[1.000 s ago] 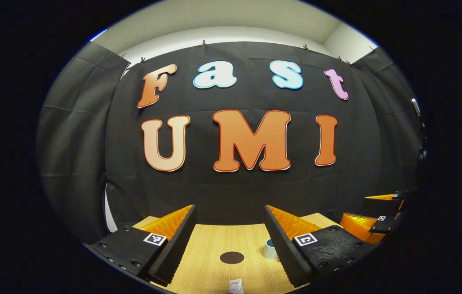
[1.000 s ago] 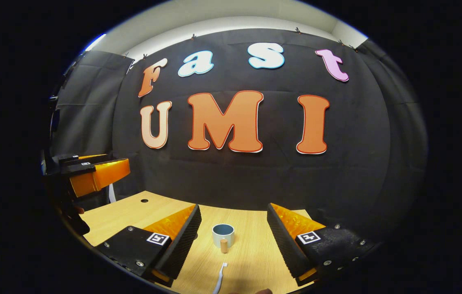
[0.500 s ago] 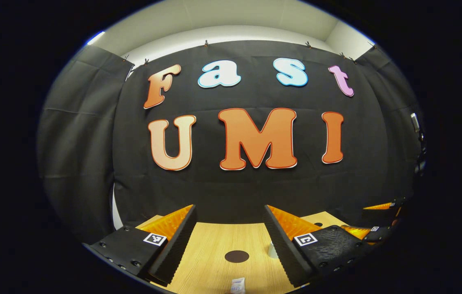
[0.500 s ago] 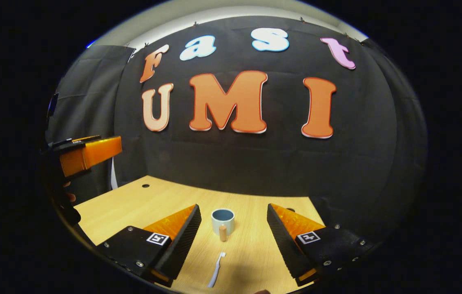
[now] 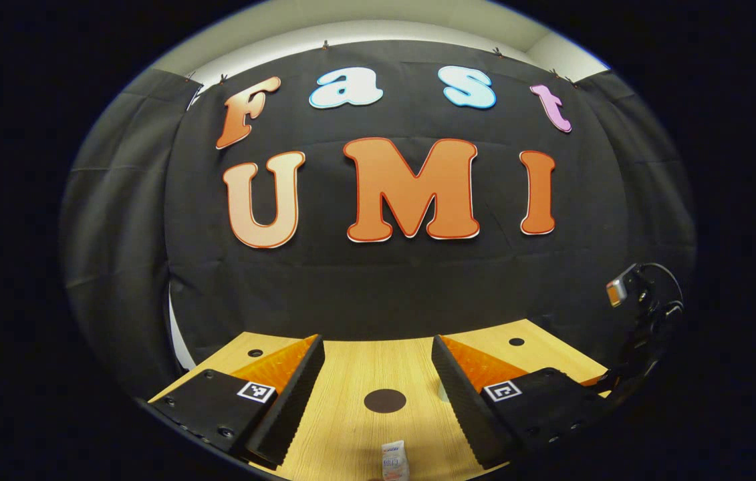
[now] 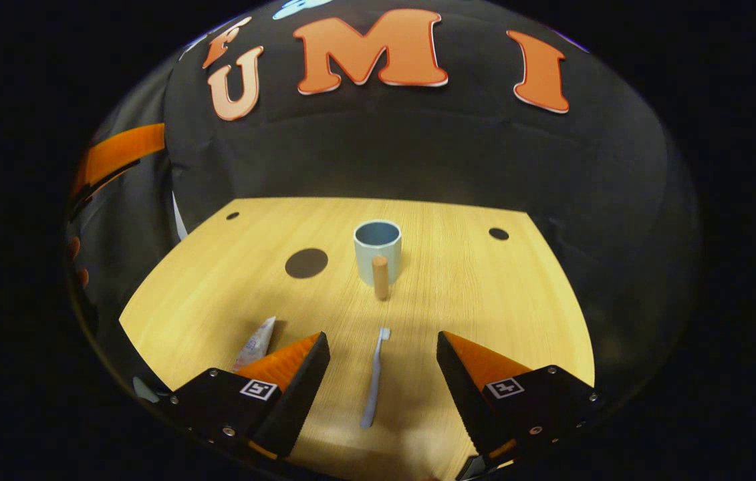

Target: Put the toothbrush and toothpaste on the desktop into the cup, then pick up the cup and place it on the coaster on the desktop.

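Observation:
In the right gripper view a pale blue cup (image 6: 378, 242) with a wooden handle (image 6: 381, 277) stands upright mid-table. A light blue toothbrush (image 6: 375, 376) lies lengthwise in front of it, between the fingers of my open right gripper (image 6: 383, 344), which hovers above it. The toothpaste tube (image 6: 255, 342) lies to the left, partly behind the left finger. The dark round coaster (image 6: 306, 262) sits left of the cup. In the left gripper view my open left gripper (image 5: 374, 347) frames the coaster (image 5: 385, 401), with the toothpaste's end (image 5: 394, 459) at the bottom edge.
The wooden tabletop (image 6: 484, 294) has small dark holes near its back corners (image 6: 498, 234). Black cloth walls close the back and sides. The other gripper's orange body (image 6: 117, 150) shows at the far left of the right gripper view; a cabled device (image 5: 638, 294) shows at the right of the left gripper view.
The right gripper has tilted down and risen, so the whole table, coaster and toothpaste now show. The left gripper has tipped down slightly; the other gripper has left its right edge.

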A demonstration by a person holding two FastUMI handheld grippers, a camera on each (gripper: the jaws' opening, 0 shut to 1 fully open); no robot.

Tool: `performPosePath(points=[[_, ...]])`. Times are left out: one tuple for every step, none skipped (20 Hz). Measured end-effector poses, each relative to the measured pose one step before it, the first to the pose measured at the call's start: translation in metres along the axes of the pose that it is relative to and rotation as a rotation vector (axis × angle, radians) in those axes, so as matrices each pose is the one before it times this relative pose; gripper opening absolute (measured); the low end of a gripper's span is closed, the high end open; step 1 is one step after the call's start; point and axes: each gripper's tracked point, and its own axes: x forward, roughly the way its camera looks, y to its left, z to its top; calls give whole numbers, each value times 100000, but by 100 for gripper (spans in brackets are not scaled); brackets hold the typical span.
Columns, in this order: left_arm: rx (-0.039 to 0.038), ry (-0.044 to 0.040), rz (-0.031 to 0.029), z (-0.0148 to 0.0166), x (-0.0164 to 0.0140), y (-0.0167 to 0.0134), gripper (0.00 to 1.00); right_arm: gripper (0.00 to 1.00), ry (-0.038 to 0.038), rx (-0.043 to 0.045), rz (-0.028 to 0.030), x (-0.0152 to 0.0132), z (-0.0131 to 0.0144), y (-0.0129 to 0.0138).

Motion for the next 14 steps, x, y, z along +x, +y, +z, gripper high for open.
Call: performPosePath(points=[[658, 1216, 100, -502, 374, 320, 97, 97, 6883, -566, -487, 951, -1363, 158], [489, 1574, 225, -717, 401, 482, 97, 97, 4342, -251, -531, 708, -830, 107], [66, 1319, -128, -611, 288, 235, 97, 95, 5065, 340, -777, 703, -806, 100], [-87, 1329, -26, -479, 352, 438, 97, 93, 3881, 234, -214, 737, -666, 167], [-80, 751, 202, -191, 301, 397, 97, 93, 3276, 148, 140, 458, -423, 133], [-173, 969, 332, -397, 348, 421, 97, 91, 2829, -64, -912, 552, -255, -18], [-296, 1003, 574, -288, 312, 462, 97, 89, 4244, -21, -49, 366, -408, 73], [-486, 1258, 596, -546, 394, 532, 97, 86, 4165, 159, 80, 623, -386, -4], [-757, 1079, 817, -279, 331, 615, 97, 85, 3724, 262, 277, 686, -425, 111], [-522, 862, 563, -401, 137, 281, 97, 82, 4072, 610, 398, 666, -456, 214], [-452, 1047, 635, -272, 168, 399, 97, 80, 4243, 836, 592, 627, -431, 179], [-784, 1911, 871, -569, 236, 510, 98, 76, 7396, 1593, 682, 921, -840, 187], [-522, 938, 630, -270, 62, 293, 98, 72, 3965, 833, 19, 489, -355, 10], [-504, 912, 528, -299, 65, 226, 98, 67, 2860, 352, -528, 398, -338, -87]])
